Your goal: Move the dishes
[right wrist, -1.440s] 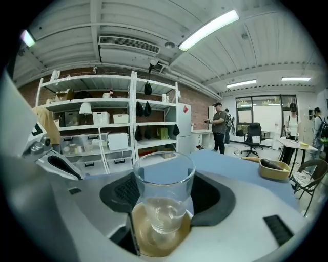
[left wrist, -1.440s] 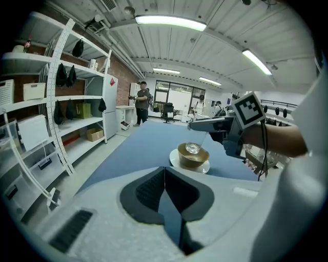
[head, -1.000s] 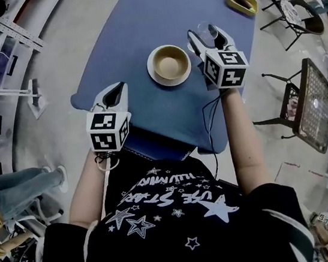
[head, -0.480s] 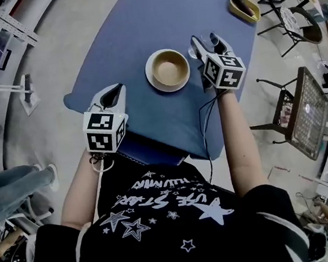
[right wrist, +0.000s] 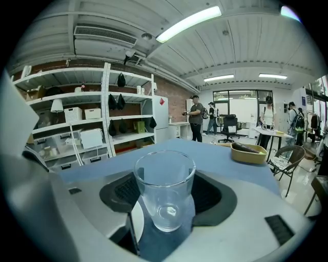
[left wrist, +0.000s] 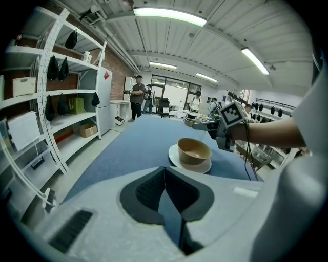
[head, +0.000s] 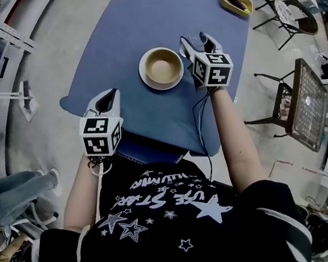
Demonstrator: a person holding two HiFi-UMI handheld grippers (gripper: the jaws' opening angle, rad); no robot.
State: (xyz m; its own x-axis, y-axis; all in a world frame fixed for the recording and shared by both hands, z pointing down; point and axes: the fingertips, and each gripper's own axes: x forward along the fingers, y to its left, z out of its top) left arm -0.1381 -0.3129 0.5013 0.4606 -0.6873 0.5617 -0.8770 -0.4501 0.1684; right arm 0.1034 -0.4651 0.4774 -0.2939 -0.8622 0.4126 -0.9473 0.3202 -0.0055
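Both tilt downward over the table (head: 136, 16); left gripper (head: 106, 100) pressed together; right gripper (head: 195, 41) pinches upright glass (right wrist: 164, 194).

**What we cannot make out around the tan round bowl (head: 163, 67)**

In the head view, the clear drinking glass (right wrist: 164, 189) just right of the bowl is almost wholly covered by the right gripper (head: 195, 39). In the right gripper view, we cannot tell whether its base rests on the blue tabletop (head: 137, 28). The white round plate (right wrist: 137, 222) under the bowl shows there only as a sliver, the rest lying behind the gripper's body. Beyond the bowl, the yellow oblong tray (head: 236, 1) holds something dark, too small for us to name. The tabletop's far end is cut off by the head view's top edge.
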